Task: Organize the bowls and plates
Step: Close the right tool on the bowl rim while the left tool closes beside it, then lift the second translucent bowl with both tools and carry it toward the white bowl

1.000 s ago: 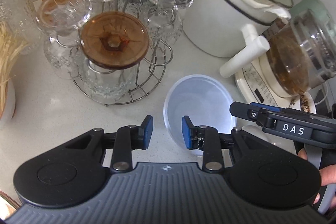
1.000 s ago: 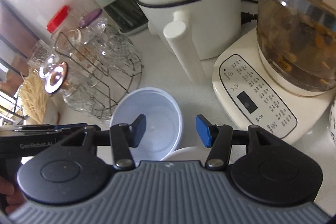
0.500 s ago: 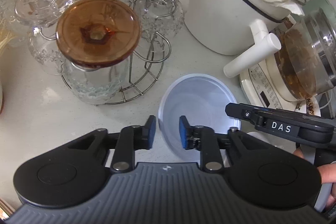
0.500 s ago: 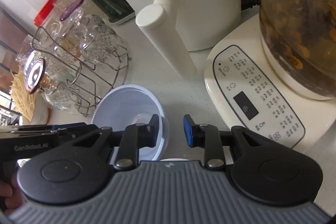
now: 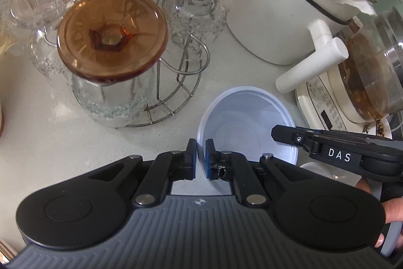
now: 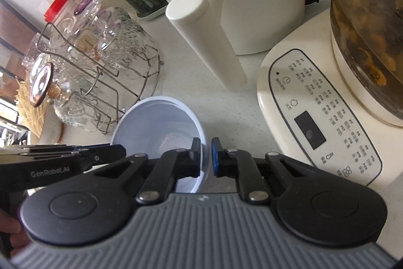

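A pale blue plastic bowl [image 5: 246, 122] sits on the white counter, and it also shows in the right wrist view [image 6: 156, 122]. My left gripper [image 5: 200, 158] is shut on the bowl's left rim, one pad inside and one outside. My right gripper [image 6: 206, 158] is shut on the bowl's right rim the same way. The right gripper's body shows in the left wrist view [image 5: 337, 153], across the bowl. A white dish [image 5: 327, 173] lies partly hidden under it.
A wire rack [image 5: 176, 92] of upturned glasses, one with an amber base [image 5: 110, 34], stands left of the bowl. A white pot with a handle [image 5: 312, 62] and a tea kettle on a cream base [image 6: 320, 117] stand behind and to the right.
Both grippers have closed from open onto opposite sides of the bowl's rim. Both have moved slightly forward and lower toward the bowl.
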`<state>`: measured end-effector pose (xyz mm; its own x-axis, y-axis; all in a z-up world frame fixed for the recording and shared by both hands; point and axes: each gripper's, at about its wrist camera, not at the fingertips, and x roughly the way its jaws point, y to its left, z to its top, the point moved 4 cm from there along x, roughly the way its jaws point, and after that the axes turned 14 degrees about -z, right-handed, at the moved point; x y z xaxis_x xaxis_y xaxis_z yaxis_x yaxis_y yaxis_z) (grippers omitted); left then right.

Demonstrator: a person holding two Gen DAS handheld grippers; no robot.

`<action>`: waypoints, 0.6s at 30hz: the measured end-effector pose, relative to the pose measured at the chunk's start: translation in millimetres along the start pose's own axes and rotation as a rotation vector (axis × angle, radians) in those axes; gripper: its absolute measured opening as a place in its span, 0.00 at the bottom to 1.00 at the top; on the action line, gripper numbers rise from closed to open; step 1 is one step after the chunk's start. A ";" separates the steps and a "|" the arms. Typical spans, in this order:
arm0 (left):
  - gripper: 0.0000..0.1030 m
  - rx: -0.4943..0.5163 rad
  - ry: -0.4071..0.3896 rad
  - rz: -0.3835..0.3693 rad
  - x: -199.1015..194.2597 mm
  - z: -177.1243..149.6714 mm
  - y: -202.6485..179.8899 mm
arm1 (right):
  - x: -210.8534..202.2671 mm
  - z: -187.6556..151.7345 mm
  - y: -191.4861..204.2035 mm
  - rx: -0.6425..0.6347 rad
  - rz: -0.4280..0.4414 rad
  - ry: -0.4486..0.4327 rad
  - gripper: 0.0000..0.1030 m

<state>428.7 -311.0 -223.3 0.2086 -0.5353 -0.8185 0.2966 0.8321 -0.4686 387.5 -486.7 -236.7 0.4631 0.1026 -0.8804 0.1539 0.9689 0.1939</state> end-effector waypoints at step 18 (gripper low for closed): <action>0.08 0.005 -0.098 -0.034 -44.2 -0.3 -11.4 | -26.3 14.2 1.8 -0.016 0.041 -0.043 0.10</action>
<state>415.9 -296.8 -181.8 0.2887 -0.5752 -0.7653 0.3100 0.8125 -0.4937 388.0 -490.8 -207.0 0.5060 0.1331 -0.8522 0.1200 0.9676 0.2223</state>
